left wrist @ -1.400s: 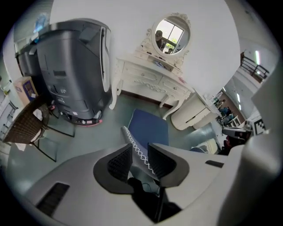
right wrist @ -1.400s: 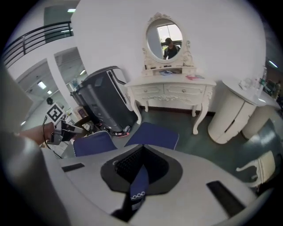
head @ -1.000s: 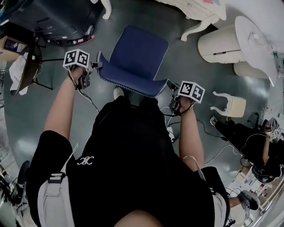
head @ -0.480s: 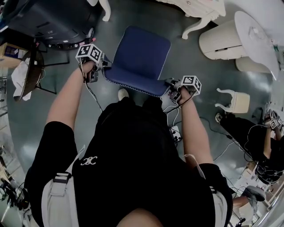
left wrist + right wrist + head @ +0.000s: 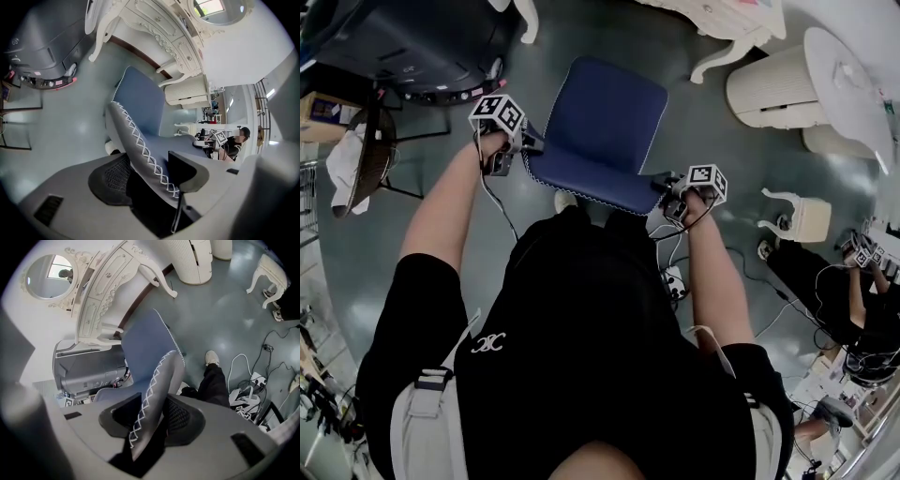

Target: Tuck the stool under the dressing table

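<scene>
**A:** Two near corners of the blue stool (image 5: 605,131) are gripped, one by each tool. Where is the stool placed?

**B:** It is seen on the grey floor (image 5: 694,122), in front of the white dressing table (image 5: 712,19) and not yet under it (the table's curved legs are seen just past the seat's far edge).

**A:** How is the left gripper (image 5: 528,150) set?

**B:** Its jaws are clamped on the seat's left side, near the front corner. The cross-stitched edge is pinched between the pads.

**A:** And the right gripper (image 5: 664,189)?

**B:** Its jaws have just been closing. The stitched edge of the near right corner is held between them, and both pads are pressed against the padding.

**A:** Is anything else noted by the seat?

**B:** A white shoe (image 5: 565,199) is seen on the floor, just beside the stool's near edge.
</scene>
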Available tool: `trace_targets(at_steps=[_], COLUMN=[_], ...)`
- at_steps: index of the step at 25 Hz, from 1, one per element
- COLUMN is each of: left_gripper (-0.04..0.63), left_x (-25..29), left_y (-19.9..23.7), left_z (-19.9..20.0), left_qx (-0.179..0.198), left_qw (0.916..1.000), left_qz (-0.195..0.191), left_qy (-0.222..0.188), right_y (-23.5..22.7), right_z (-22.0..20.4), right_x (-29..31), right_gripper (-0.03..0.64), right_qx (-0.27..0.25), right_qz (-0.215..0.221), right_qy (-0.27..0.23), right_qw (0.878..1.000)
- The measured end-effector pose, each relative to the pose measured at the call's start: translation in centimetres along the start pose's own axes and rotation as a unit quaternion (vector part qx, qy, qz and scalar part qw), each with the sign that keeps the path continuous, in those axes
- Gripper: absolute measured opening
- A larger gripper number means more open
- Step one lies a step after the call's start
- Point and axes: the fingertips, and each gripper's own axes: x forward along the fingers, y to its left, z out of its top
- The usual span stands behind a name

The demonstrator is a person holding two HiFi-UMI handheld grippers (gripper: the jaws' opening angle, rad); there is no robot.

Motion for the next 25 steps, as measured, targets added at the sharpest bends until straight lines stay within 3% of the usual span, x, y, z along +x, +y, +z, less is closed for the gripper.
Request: trace_targets(at_steps=[6,17,25], left_gripper=[0.259,0.211,0.199], left_x=[0.4,0.5,0.3], left_y=[-0.1,-0.6,-0.7], left_z=[0.0,-0.1,0.1], left_qx=[-0.016,0.076,0.090], left_qw=[0.9989,0.9970,0.9957], left_qz=[-0.038,-0.005,0.006], left_qy=[0.019,0.016,-0.025], right_y=[0.4,1.1,1.4], right_z=[-0.2,-0.2,-0.3], right_x=[-0.2,-0.4,-0.6], right_gripper=[0.141,0.129,0.130], right_qx=[-0.002,-0.099,-0.119], right_qz=[-0.002,0.007,0.020], right_qy=[0.001,-0.021,-0.052], right_qw=[1.000,0.995,0.991])
